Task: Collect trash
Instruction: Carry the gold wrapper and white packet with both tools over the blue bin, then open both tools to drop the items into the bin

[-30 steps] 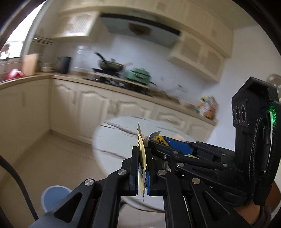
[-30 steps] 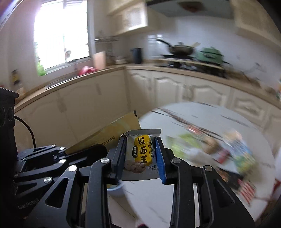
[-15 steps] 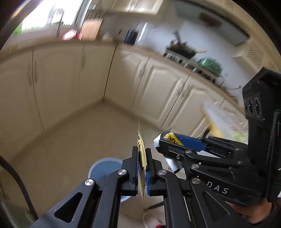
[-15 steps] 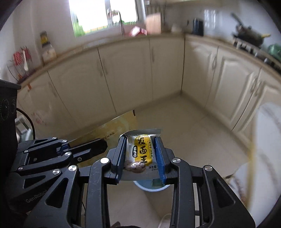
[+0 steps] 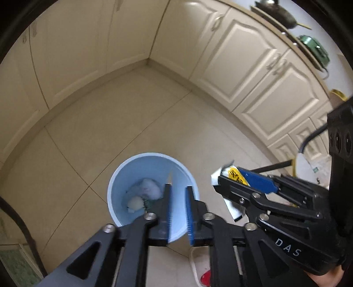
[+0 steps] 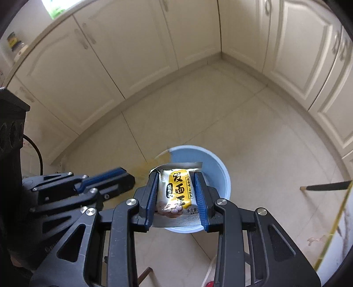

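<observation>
A light blue trash bin (image 5: 123,176) stands on the tiled floor, with white crumpled trash (image 5: 147,187) inside; it also shows in the right wrist view (image 6: 211,163). My left gripper (image 5: 177,194) is open right above the bin, and a thin yellow wrapper (image 5: 170,176) shows edge-on at its left finger, blurred yellow in the right wrist view (image 6: 152,164). My right gripper (image 6: 176,187) is shut on a yellow and white snack packet (image 6: 176,194) above the bin's rim. That packet shows in the left wrist view (image 5: 229,176).
Cream cabinet doors (image 5: 231,55) line the walls around a floor corner. A table leg (image 6: 326,186) and table edge (image 6: 337,223) sit at the right. A wok (image 5: 280,13) and green pot (image 5: 315,48) stand on the counter.
Both grippers swung from the table down over the blue bin. The left gripper has opened, letting go of the yellow wrapper. The right gripper still holds its packet.
</observation>
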